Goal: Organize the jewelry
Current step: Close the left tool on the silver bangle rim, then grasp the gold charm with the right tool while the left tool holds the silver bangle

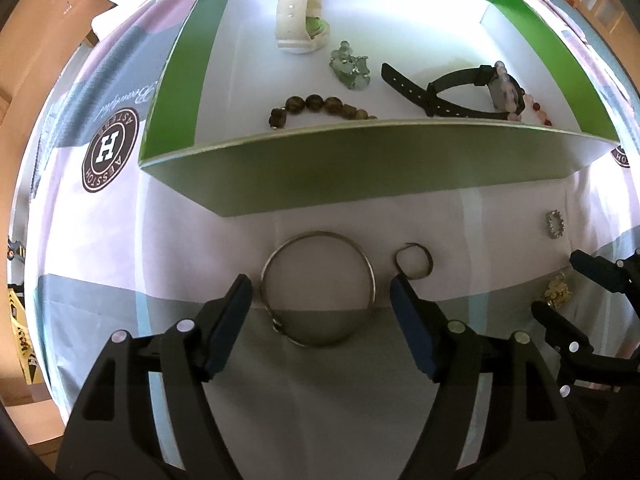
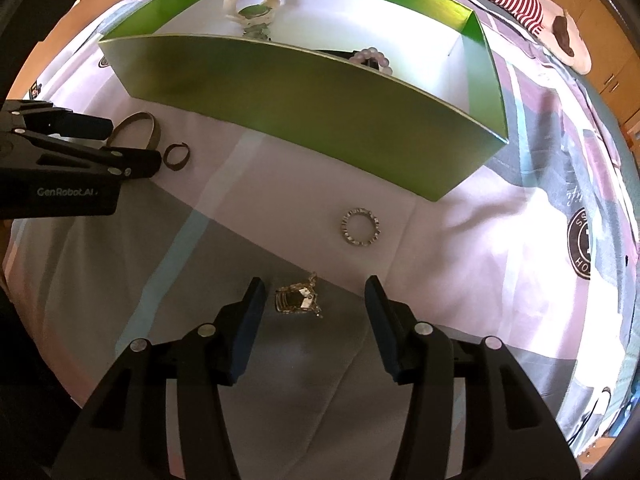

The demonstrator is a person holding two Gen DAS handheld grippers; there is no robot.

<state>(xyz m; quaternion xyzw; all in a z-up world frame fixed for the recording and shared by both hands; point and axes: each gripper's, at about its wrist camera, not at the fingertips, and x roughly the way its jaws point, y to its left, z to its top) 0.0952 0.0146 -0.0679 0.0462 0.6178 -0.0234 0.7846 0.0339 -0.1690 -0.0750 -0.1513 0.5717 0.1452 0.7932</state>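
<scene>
The left claw (image 1: 321,300) is spread wide, its fingers on either side of a silver bangle (image 1: 318,288) lying flat on the patterned bedsheet (image 1: 100,240), not pinching it. Just right of the bangle lies a small dark ring (image 1: 414,260). The right claw (image 2: 316,300) is also spread, with a gold pendant (image 2: 298,299) between its fingers on the sheet. Beyond it lies a studded silver ring (image 2: 361,227). Farther off, the green box (image 1: 360,168) holds a brown bead bracelet (image 1: 316,109), black watch (image 1: 452,90), pale green trinket (image 1: 350,66) and white watch (image 1: 298,16).
</scene>
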